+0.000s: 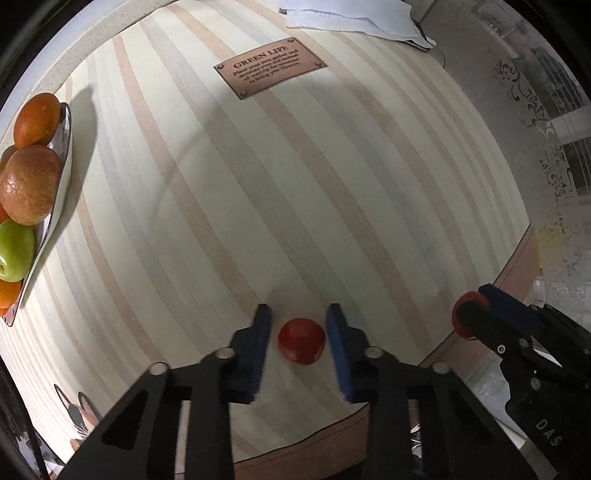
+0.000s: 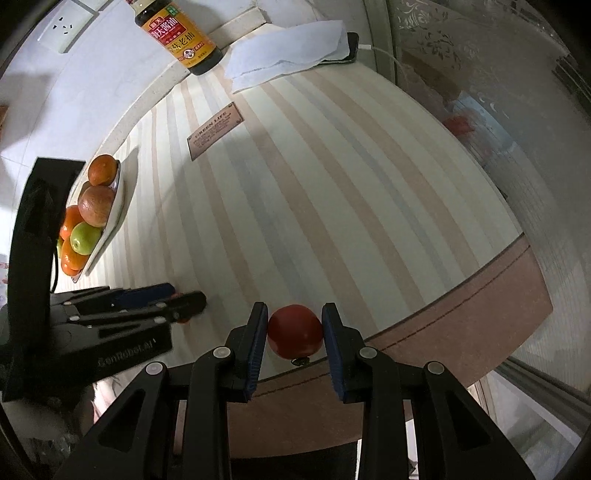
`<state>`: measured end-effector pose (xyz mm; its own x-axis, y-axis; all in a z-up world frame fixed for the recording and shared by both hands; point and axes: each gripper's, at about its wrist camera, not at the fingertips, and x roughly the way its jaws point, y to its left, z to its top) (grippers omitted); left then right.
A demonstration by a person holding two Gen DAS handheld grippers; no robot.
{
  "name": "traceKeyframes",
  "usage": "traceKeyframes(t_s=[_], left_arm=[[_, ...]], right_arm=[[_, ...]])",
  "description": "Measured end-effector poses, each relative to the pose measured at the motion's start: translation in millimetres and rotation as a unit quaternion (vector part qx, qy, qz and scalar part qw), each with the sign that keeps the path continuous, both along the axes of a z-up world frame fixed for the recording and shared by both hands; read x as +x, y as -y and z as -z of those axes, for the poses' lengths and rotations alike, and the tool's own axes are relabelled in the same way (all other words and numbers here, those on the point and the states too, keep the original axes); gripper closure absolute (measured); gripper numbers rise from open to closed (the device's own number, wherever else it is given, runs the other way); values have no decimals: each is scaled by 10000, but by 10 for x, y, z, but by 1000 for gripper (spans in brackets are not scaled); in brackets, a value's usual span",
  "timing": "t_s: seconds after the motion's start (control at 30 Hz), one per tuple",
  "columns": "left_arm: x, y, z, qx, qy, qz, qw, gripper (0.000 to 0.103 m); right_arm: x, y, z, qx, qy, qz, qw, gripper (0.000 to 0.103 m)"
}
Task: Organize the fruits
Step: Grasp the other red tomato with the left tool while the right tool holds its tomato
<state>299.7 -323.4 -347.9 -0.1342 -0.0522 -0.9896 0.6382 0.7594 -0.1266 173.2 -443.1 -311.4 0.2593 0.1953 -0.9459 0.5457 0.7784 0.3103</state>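
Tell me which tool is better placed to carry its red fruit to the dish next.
Probably the right tool: its pads touch its red fruit on both sides, while the left tool shows gaps around its fruit. The dish lies nearer the left.

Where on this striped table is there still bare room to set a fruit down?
Bare stripes run between the fruit plate and the brown table edge, below the plaque. The plate is piled full; the tissue and sauce bottle crowd the far end.

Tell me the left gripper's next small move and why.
Probably close the left gripper on the small red tomato: its fingers straddle the fruit with gaps on both sides, so it is not yet gripped. The right gripper already pinches its own tomato, and the fruit plate waits to the left.
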Motion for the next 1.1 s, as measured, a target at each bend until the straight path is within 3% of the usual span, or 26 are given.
traceKeyframes(t_s=[0.3,0.57,0.7,0.9,1.0,1.1], left_arm=[[148,-265,-121,-254,13,-325,9991,84],[512,-912,-451,-672,19,-1116,9915,84],[601,-1326,-783,-942,159,-1669,9813,84],[706,-2099,-1161,-1210,468,-2595,9570,84],[778,-2332,-1197,-1257,511,-2833,9494,84],[785,-2285,-1061,-1373,207,-2879,9475,79]], right_arm=[[131,-119,-117,-58,96,-230,9997,70],[406,-380,-305,-7,328,-557,9979,70],[637,-600,-378,129,475,-805,9955,70],[1073,-1023,-469,310,723,-1271,9888,70],[1261,-1152,-544,410,837,-1365,9862,70],[1309,-1097,-652,318,902,-1295,9870,70]])
